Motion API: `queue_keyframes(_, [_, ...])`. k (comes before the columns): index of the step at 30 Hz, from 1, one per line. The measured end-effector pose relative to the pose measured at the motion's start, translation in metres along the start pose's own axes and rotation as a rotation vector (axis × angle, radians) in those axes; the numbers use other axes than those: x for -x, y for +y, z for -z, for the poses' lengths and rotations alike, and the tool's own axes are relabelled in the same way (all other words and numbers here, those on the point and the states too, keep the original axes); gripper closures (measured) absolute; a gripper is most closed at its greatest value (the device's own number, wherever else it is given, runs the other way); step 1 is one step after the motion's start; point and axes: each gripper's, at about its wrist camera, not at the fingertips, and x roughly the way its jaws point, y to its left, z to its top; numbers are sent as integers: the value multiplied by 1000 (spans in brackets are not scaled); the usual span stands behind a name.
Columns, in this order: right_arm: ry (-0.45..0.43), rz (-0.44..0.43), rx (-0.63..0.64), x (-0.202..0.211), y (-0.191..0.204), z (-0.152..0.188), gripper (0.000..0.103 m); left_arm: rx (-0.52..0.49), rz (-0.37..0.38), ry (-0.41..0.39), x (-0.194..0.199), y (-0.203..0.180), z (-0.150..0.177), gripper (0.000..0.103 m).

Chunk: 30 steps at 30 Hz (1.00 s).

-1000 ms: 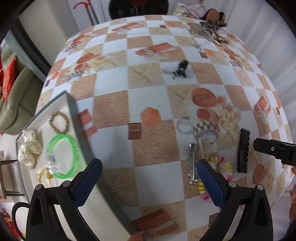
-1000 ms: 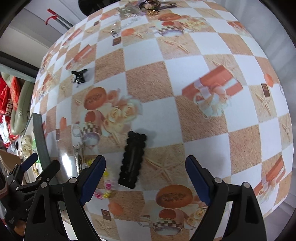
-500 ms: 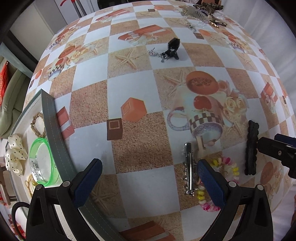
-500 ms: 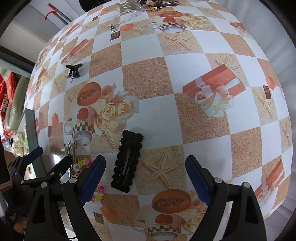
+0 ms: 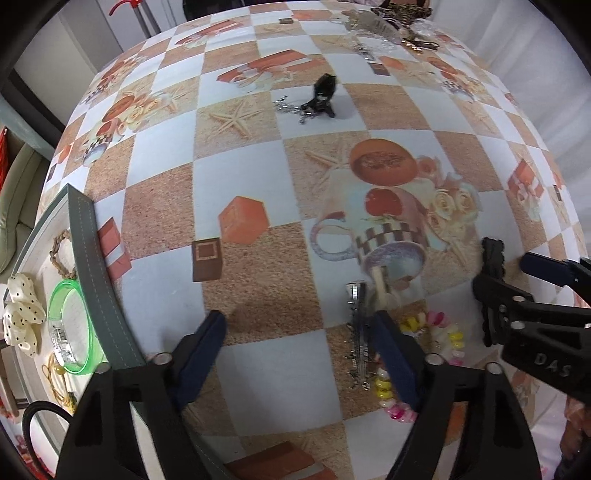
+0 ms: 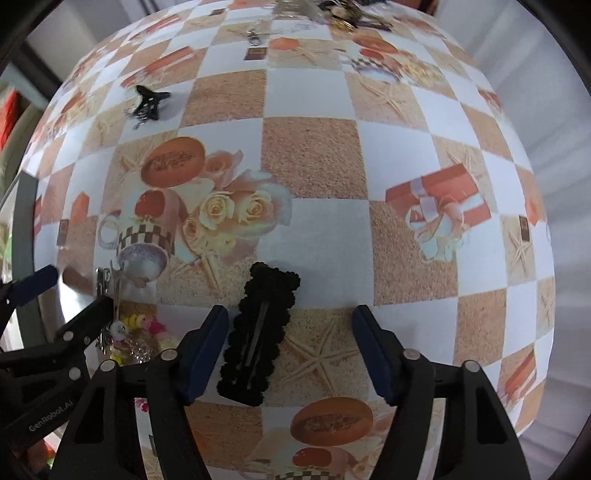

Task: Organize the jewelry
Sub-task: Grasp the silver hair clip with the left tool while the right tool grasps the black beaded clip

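Note:
My left gripper (image 5: 299, 332) is open, low over the patterned tablecloth; its right finger touches or overlaps a silver hair clip (image 5: 357, 332) and a colourful bead bracelet (image 5: 443, 332). My right gripper (image 6: 290, 321) is open around the near end of a black scalloped snap clip (image 6: 264, 325), which lies flat closer to its left finger. The same clip (image 5: 493, 254) shows partly behind the right gripper in the left wrist view. A grey jewelry tray (image 5: 99, 288) at far left holds a green bangle (image 5: 70, 325), a polka-dot bow (image 5: 20, 317) and a braided bracelet.
A small black claw clip with a silver chain (image 5: 321, 98) lies mid-table, also seen in the right wrist view (image 6: 147, 103). A heap of more jewelry (image 5: 391, 22) sits at the far edge. The two grippers are close together.
Both grippers have moved down and forward. The left one has shifted right, onto the silver clip. The right one now straddles the black snap clip.

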Motion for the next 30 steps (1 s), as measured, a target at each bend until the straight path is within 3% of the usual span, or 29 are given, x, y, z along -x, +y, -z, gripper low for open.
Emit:
queue_keyframes(7, [-10, -2, 20, 2, 3, -1, 54, -35, 20, 7, 7, -16, -3, 50])
queue_keyframes(10, [-13, -3, 29, 5, 3, 2, 70, -50, 50, 12, 9, -22, -2, 66])
queue_keyframes(11, [-14, -2, 31, 7, 1, 4, 70, -55, 55, 12, 11, -30, -3, 71])
queue_keyframes(12, [-15, -1, 30, 8, 2, 5, 70, -61, 74, 15, 11, -33, -3, 83])
queue_keyframes(13, [-15, -3, 26, 11, 0, 9, 70, -62, 89, 17, 12, -35, -3, 86])
queue_keyframes(16, [-15, -5, 10, 14, -5, 12, 70, -56, 93, 8, 13, -39, -4, 86])
queue_keyframes(30, [-26, -128, -67, 33, -42, 14, 70, 64, 152, -64, 39, 13, 1, 86])
